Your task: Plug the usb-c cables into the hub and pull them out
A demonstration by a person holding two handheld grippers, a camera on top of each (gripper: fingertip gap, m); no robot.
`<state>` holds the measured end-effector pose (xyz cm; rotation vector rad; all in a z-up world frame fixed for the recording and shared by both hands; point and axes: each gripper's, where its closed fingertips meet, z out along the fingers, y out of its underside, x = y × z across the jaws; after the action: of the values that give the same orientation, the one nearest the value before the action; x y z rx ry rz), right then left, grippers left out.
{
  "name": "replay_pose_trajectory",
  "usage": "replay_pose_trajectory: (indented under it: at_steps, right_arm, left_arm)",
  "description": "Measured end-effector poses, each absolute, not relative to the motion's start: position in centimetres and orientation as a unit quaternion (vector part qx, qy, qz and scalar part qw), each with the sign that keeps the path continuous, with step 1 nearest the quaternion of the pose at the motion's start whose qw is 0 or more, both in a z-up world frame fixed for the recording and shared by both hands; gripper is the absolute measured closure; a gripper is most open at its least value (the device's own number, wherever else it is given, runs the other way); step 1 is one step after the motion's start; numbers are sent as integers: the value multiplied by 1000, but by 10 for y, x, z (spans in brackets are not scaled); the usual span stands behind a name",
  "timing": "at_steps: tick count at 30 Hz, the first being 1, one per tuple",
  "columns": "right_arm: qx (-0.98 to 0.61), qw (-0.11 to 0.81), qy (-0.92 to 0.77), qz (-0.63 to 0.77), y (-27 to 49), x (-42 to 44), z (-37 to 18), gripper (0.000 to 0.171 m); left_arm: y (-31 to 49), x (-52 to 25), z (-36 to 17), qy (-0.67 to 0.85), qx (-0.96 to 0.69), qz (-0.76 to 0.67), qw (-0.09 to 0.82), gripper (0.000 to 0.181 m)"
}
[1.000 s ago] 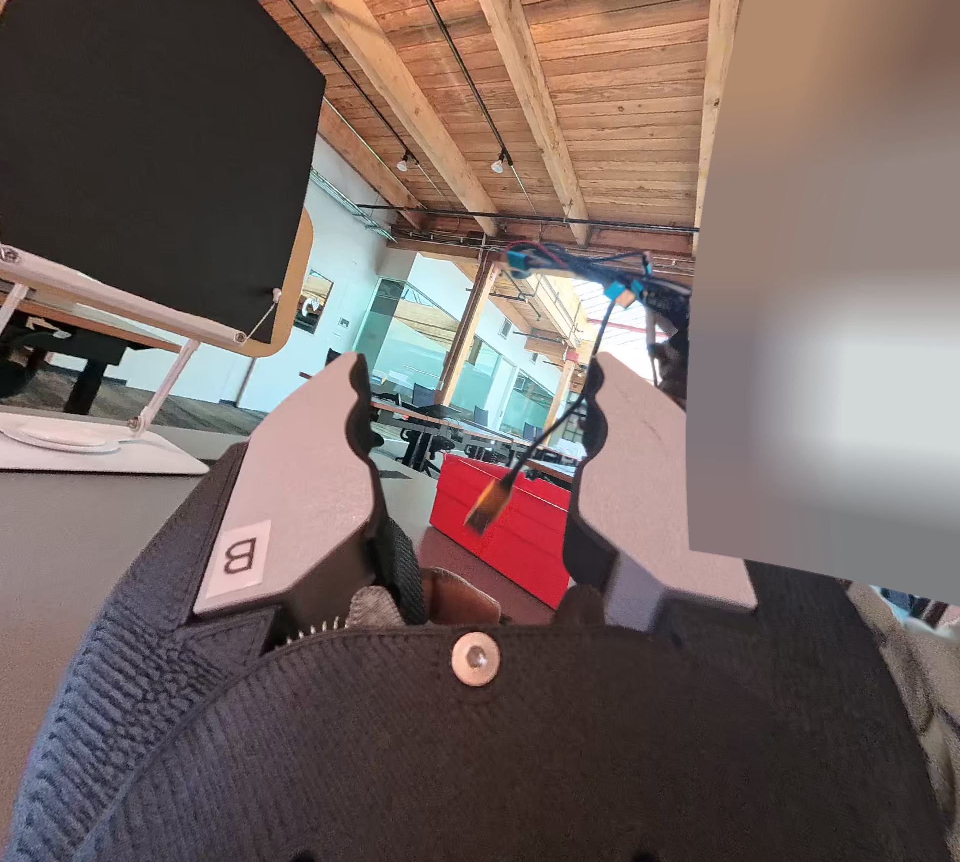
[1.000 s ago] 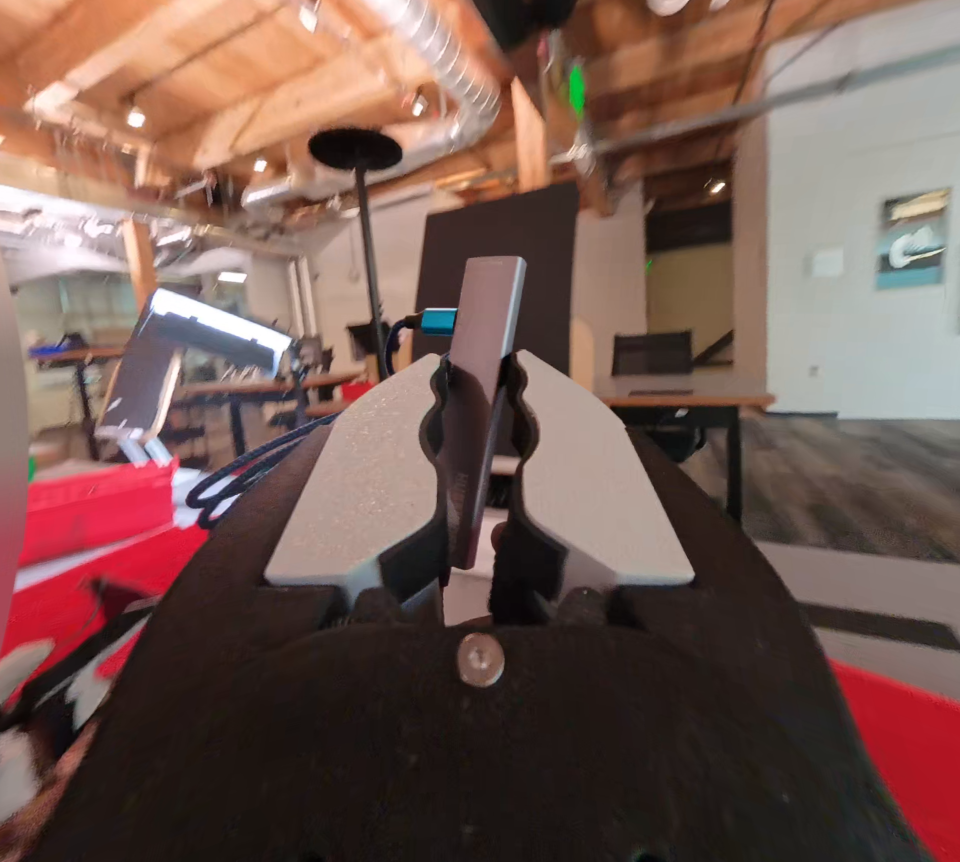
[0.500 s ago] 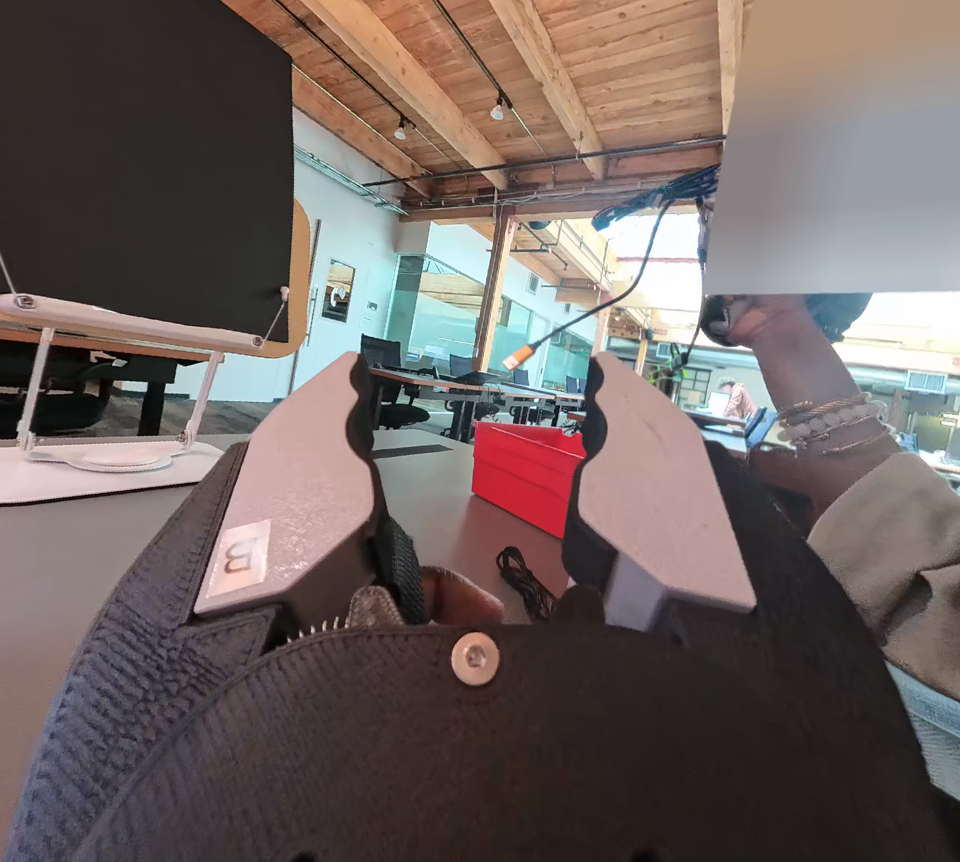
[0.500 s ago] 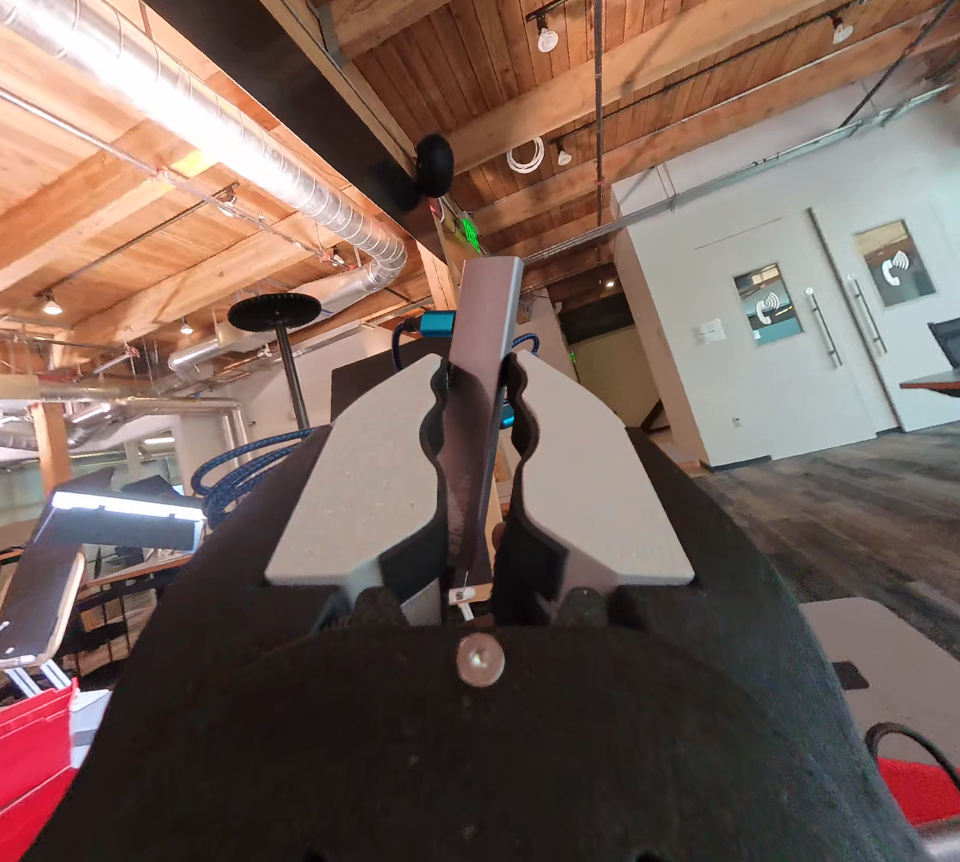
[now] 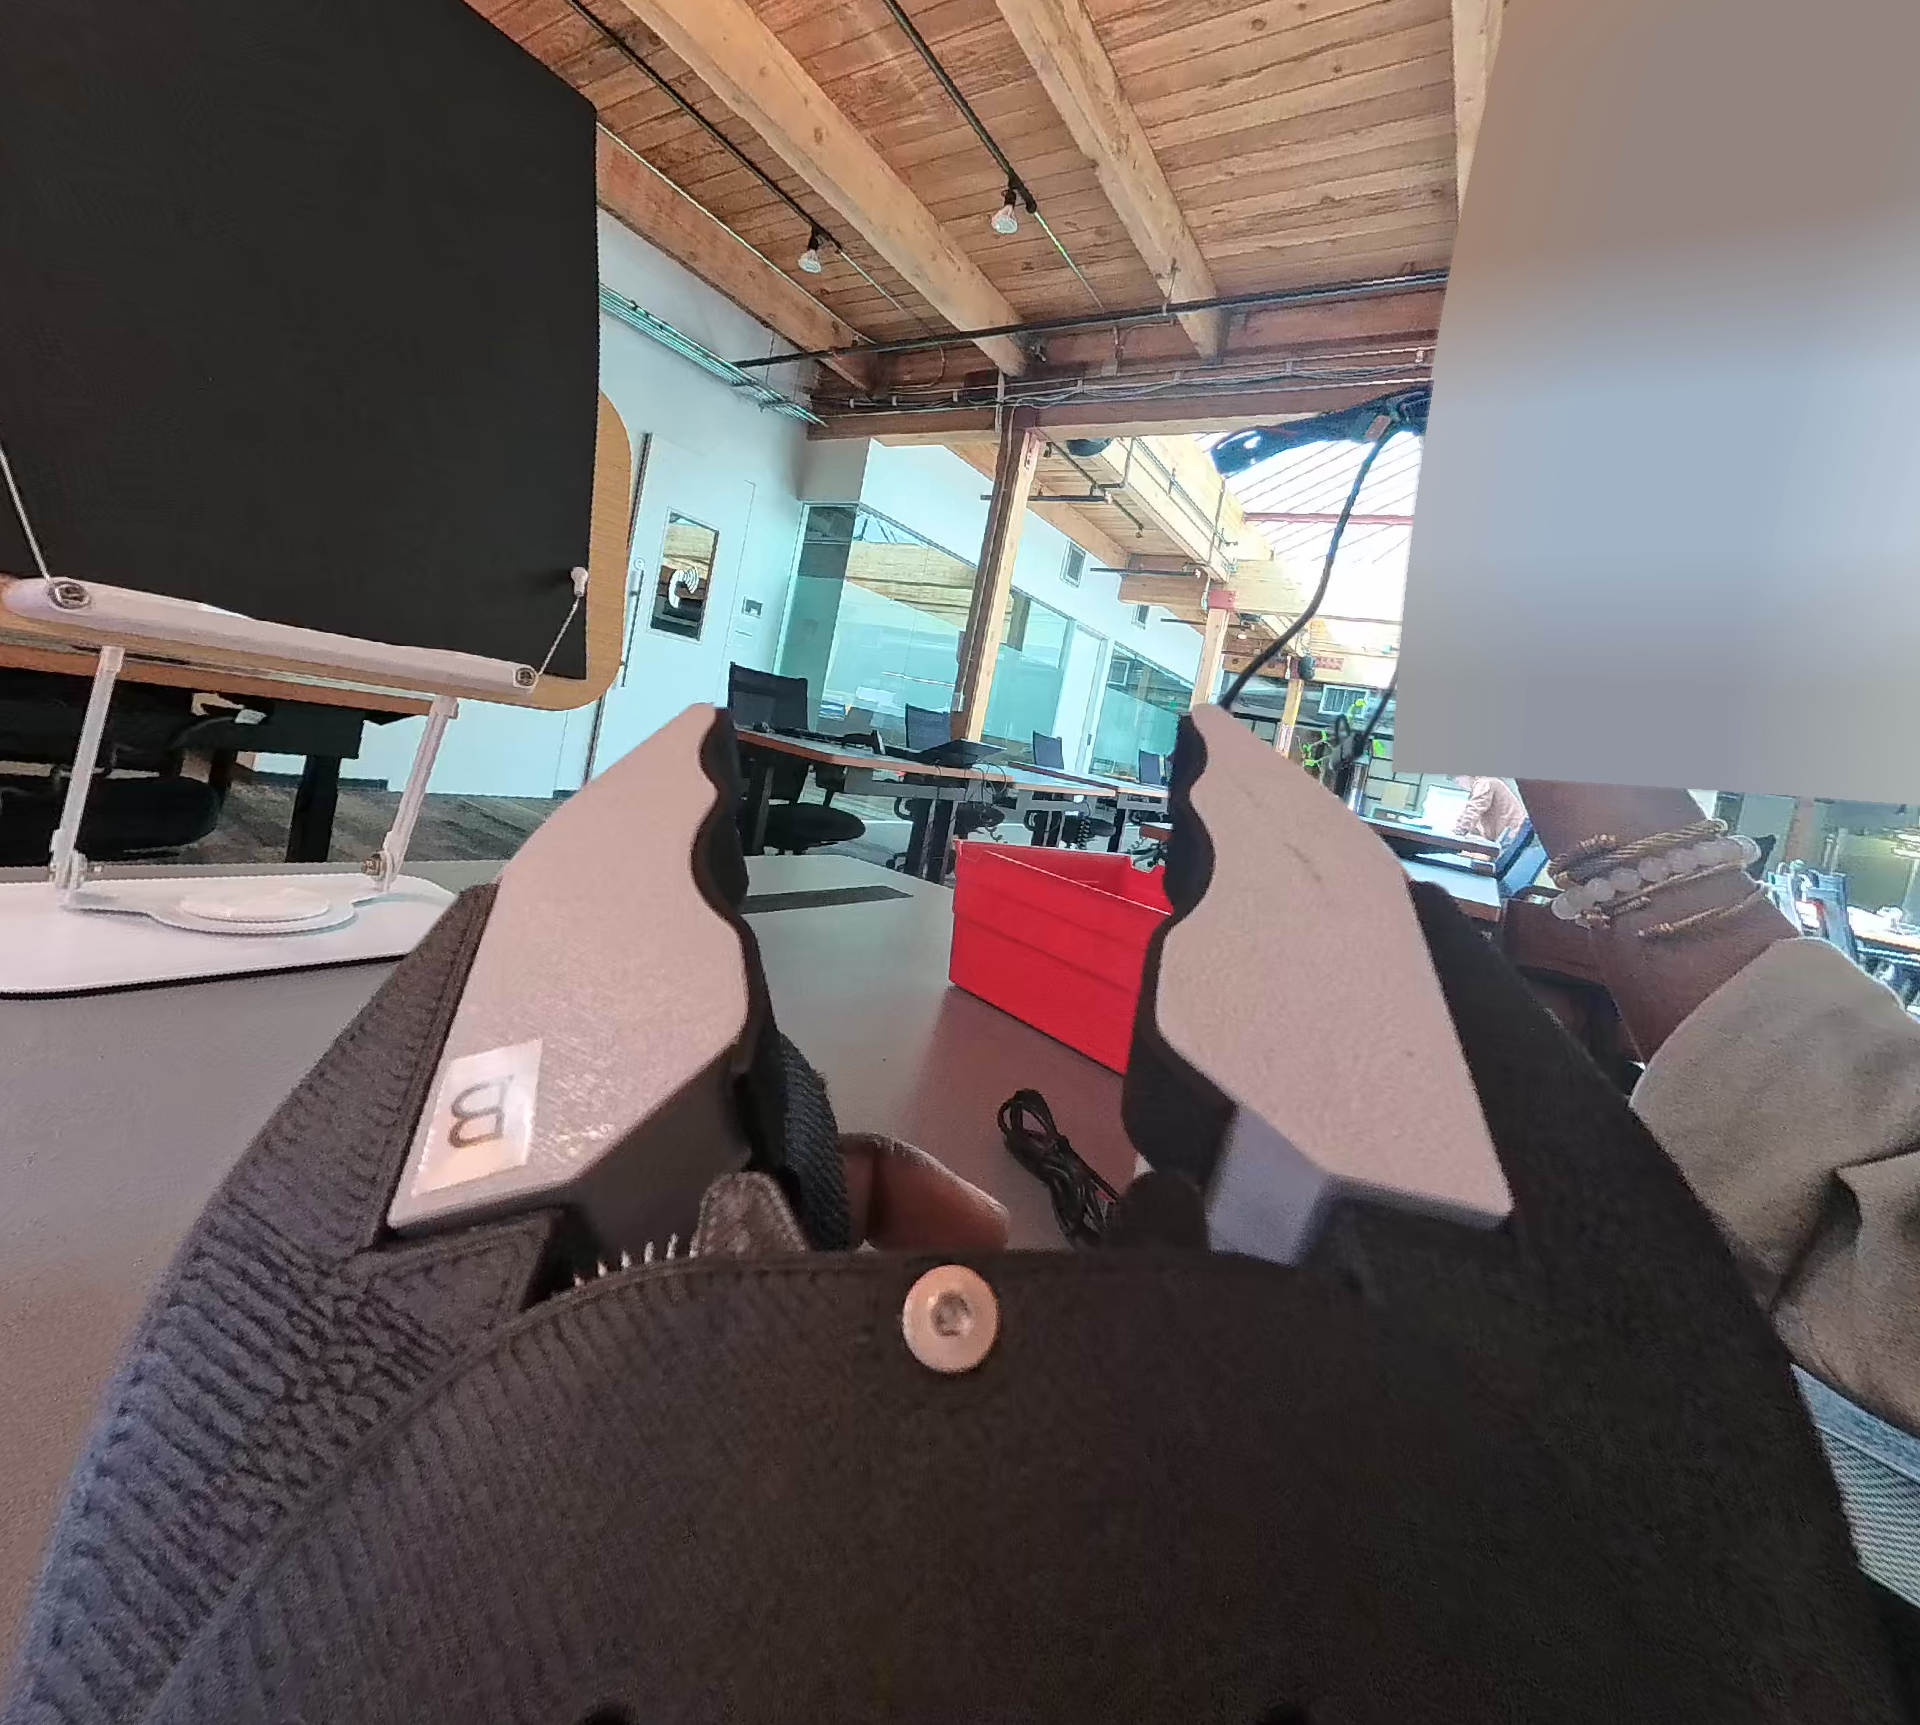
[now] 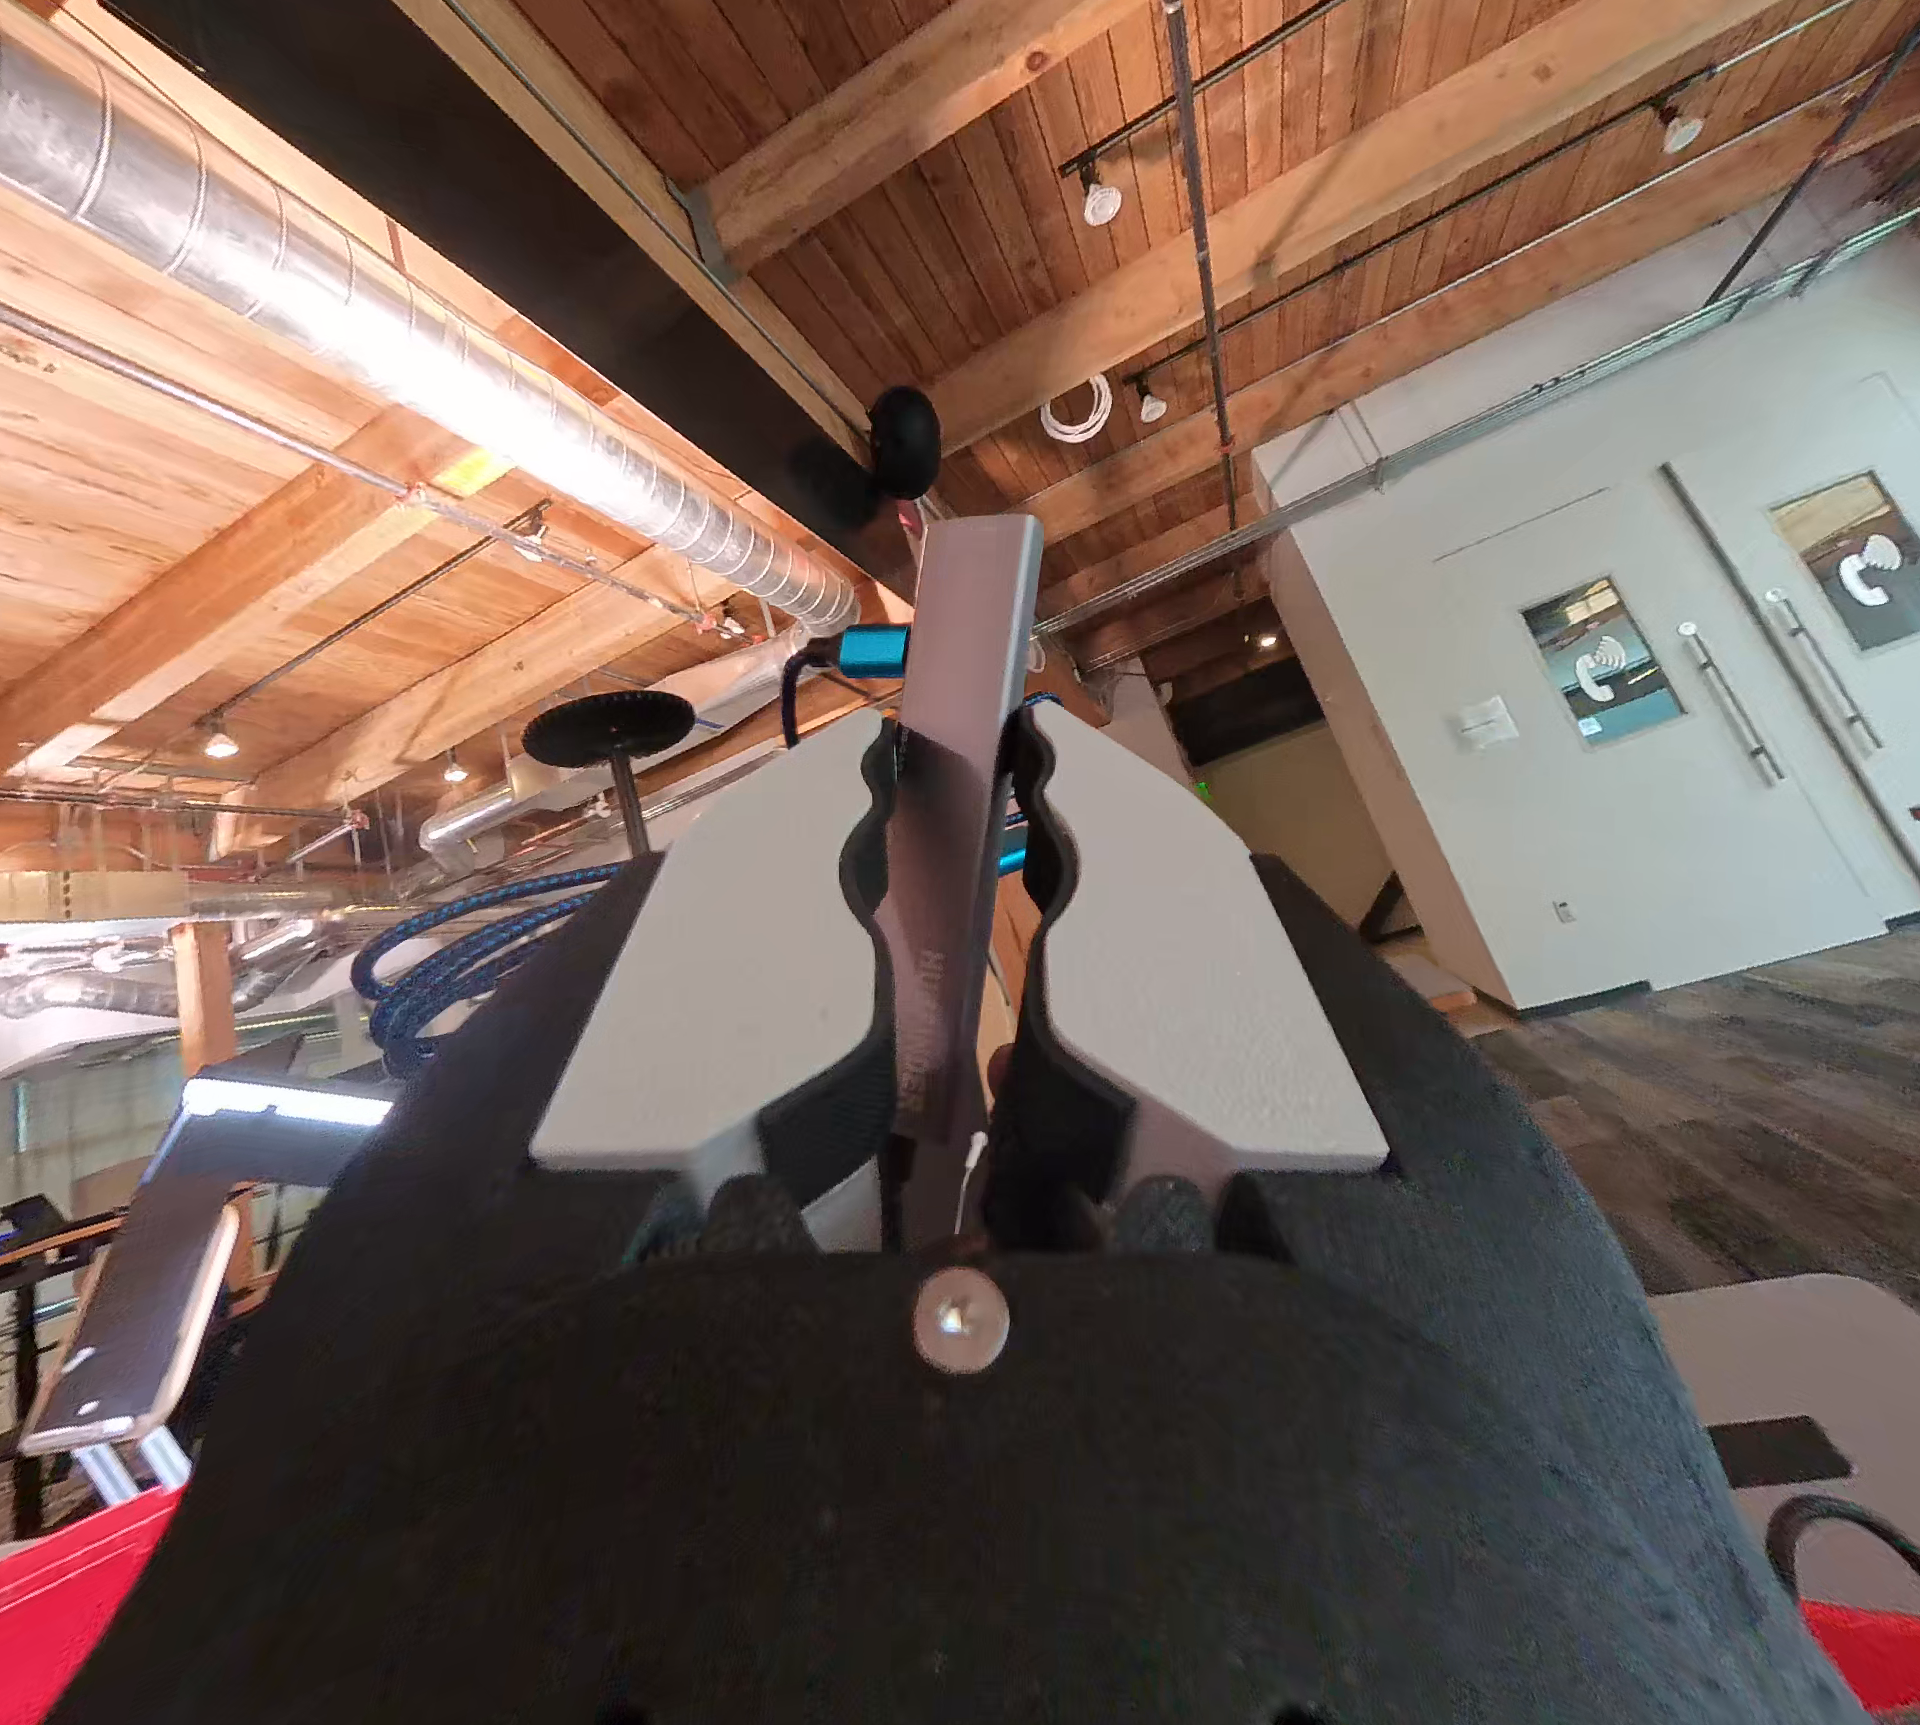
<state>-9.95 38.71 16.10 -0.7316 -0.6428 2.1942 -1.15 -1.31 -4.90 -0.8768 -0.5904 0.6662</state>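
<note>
My right gripper (image 6: 951,740) is shut on a slim grey hub (image 6: 966,740) and holds it upright, raised and tilted toward the ceiling. A blue usb-c plug (image 6: 871,649) sits in the hub's left side, and its blue-black braided cable (image 6: 457,948) loops down to the left. My left gripper (image 5: 961,745) is open and empty, low over the grey table (image 5: 187,1093). A coiled black cable (image 5: 1055,1161) lies on the table between its fingers. In the left wrist view the raised hub end (image 5: 1247,447) and a hanging black cable (image 5: 1325,574) show at upper right.
A red bin (image 5: 1049,932) stands on the table ahead of the left gripper. A white stand (image 5: 208,906) carrying a black panel (image 5: 270,304) is at the left. A person's forearm with bracelets (image 5: 1652,875) is at the right. A phone on a stand (image 6: 156,1312) is at lower left. The left gripper's tips are roughly 45 cm from the right gripper's.
The right gripper has swung the hub upward, so its view now tilts to the ceiling. The left gripper has levelled out lower over the table. The dangling cable's orange plug has left the left view.
</note>
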Motion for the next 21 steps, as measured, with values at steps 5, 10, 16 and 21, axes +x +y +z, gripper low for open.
replay_pose_trajectory:
  at_steps: [5,10,16,21]
  right_arm:
    - [-288,451,-221,815,407,-89,166,151]
    - [-266,599,-191,731,424,-62,177,151]
    - [-224,734,-309,562,403,-73,167,151]
    - [-204,756,-441,439,369,-112,122,151]
  left_arm:
    - [-12,-12,-50,-277,-413,308,811,102]
    - [-10,-15,-53,-282,-425,311,802,102]
    - [-3,-17,-59,-284,-445,307,792,102]
    - [1,-19,-64,-285,-463,309,780,102]
